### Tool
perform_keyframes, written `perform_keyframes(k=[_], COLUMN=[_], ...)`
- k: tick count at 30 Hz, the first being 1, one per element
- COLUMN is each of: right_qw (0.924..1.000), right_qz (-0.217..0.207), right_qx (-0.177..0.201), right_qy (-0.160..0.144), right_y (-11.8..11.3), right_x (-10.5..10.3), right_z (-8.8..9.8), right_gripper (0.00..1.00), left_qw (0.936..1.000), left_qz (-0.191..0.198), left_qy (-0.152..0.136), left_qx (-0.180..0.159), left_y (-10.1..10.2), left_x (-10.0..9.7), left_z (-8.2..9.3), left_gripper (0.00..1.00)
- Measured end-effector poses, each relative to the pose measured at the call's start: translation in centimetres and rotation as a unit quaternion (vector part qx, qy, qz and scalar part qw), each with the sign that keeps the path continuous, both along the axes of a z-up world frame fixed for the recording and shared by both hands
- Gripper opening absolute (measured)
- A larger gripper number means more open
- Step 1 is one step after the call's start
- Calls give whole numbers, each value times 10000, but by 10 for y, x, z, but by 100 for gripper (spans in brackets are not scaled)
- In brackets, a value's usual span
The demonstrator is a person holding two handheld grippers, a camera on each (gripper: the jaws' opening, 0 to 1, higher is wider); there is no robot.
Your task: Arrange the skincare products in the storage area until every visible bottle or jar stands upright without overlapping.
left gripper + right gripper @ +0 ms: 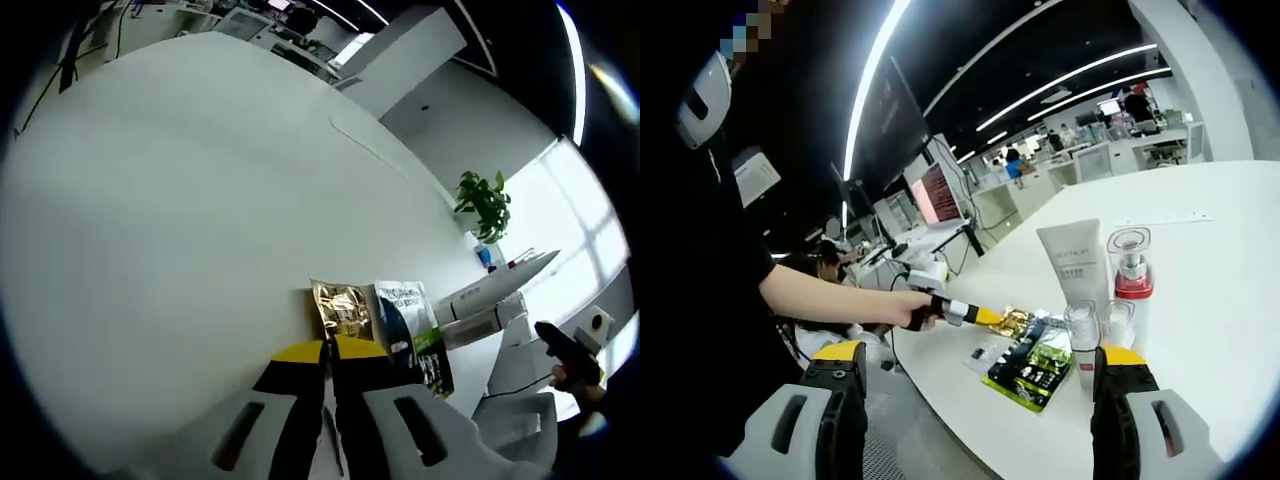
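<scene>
Bright office light is pouring over the broad white worktop [1200, 300], and we are working at its near edge. Standing upright on it in the right gripper view are the white tube [1074, 262], then the red-banded pump bottle [1130, 272] just beside it, with two small clear-capped bottles [1081, 335] in front, close together but apparently not overlapping.

Lying flat are the sachets: the dark green one [1030, 365] and the gold one [342, 310], overlapping at their edges.

We are reaching in with the left gripper [330, 352], its jaws together at the gold sachet's edge; whether they are pinching it or only touching it, we cannot tell. The right gripper [975, 400] is hovering with jaws wide apart, holding nothing.

To do this step well, we are judging that the left should draw the gold sachet sideways, low and slow, clear of the green one, while the right is standing by near the small bottles, which could topple if nudged.
</scene>
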State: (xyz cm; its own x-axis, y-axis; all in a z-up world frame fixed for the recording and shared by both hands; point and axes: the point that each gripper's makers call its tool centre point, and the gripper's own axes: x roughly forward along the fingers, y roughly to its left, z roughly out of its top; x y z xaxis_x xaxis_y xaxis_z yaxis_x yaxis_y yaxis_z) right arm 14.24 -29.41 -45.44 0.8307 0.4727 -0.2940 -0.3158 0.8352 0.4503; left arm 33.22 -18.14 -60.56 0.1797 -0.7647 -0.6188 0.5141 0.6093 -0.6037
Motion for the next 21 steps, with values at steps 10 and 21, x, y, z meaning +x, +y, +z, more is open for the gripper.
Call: perform_keyframes(k=[10,21], right_qw=[10000,10000], right_qz=[-9,0], right_qx=[-8,0], right_qy=[11,60], right_y=[0,0], right_x=[0,0], right_z=[0,-2], right_gripper=[98,98], left_qw=[9992,9434], left_qz=[-108,-1860], left_qy=[-302,-2536], left_qx=[258,1054], left_y=[2,-32], left_x=[2,7], left_z=[2,8], left_gripper=[5,15])
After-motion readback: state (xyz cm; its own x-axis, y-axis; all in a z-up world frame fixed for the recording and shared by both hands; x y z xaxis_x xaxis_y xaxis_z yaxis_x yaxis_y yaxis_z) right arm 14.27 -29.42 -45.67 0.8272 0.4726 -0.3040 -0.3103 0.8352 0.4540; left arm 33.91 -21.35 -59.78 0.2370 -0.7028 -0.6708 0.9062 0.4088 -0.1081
